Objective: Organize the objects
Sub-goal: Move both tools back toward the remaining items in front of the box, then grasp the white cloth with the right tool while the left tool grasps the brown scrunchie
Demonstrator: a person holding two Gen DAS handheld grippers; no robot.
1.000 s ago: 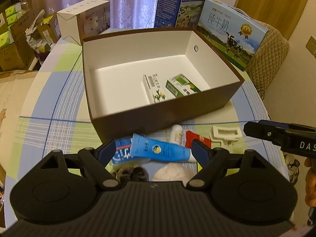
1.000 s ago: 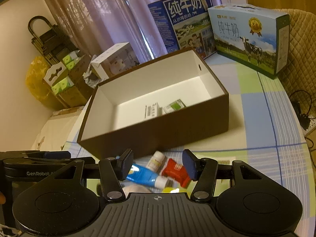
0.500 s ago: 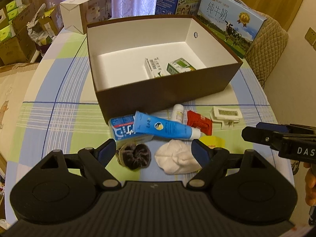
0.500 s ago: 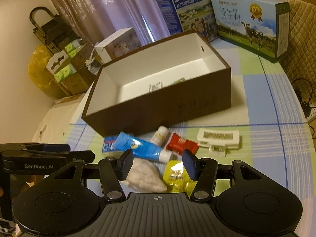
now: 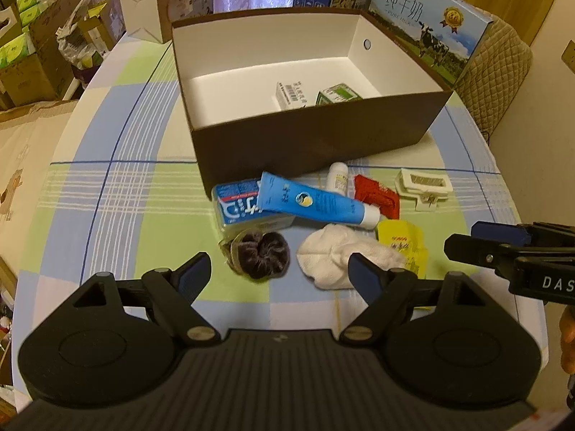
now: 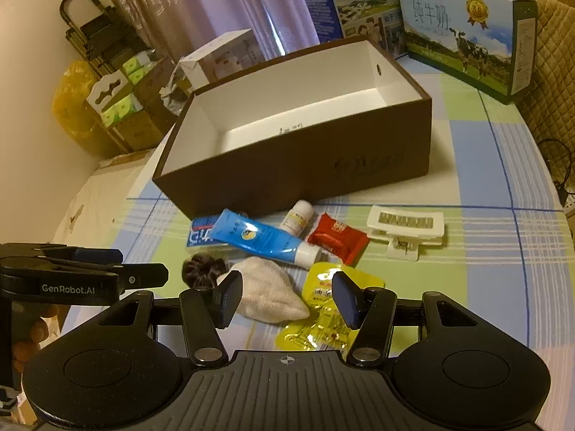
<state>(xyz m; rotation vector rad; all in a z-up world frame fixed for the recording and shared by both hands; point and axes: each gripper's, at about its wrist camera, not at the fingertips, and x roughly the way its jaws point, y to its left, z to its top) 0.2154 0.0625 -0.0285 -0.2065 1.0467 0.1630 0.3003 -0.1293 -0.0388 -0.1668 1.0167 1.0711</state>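
So the checked tablecloth (image 5: pixel 107 194) covers the whole table, and the big brown box (image 5: pixel 323 143) sits at about 12 o'clock from my left gripper (image 5: pixel 279 274), open top, white inside. Two small cartons (image 5: pixel 316 95) lie on its floor toward the near wall.

The loose stuff is all piled on the cloth just in front of the box. Largest first: a blue toothpaste tube (image 5: pixel 312 203) lying tilted over a flat blue box (image 5: pixel 239 208), then a white cloth (image 5: pixel 334 256) at roughly 1 o'clock of my left gripper, a dark scrunchie (image 5: pixel 262 255) right at 12, a yellow packet (image 6: pixel 323 309), a white clip (image 6: pixel 404 224) off at 2 o'clock, a red packet (image 6: pixel 337 239) and a little white bottle (image 6: pixel 296 217) touching the box wall.

My left gripper hangs above the cloth with jaws wide apart, gripping nothing. My right gripper (image 6: pixel 287 300) has its jaws parted too, nothing pinched, with the yellow packet and the white cloth's edge showing in the gap below.
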